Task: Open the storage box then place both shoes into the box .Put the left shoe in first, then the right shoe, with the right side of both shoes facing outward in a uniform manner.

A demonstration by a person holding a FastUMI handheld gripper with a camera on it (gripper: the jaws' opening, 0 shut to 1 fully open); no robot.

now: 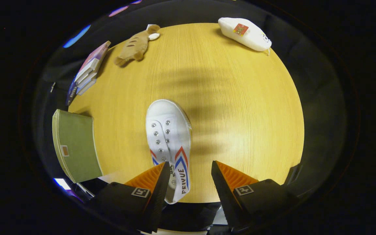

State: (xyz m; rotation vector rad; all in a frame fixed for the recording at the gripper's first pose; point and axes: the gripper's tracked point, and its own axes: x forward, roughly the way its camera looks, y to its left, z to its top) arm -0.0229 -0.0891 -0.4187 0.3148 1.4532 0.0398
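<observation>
A white canvas shoe [168, 137] with red and blue stripes lies on the round wooden table [240, 107], toe pointing away from me. Its heel end reaches back between my fingers, closer to the left finger [157, 181]. My gripper [190, 169] is open, with the right finger [227, 178] well apart from the shoe, and neither finger presses on it. A green storage box [77, 147] stands at the table's edge to the left of the shoe, its lid down.
A brown plush toy [137, 45] lies at the far left of the table. A stack of books [88, 71] sits beside it on the rim. A white pouch [245, 32] rests at the far right.
</observation>
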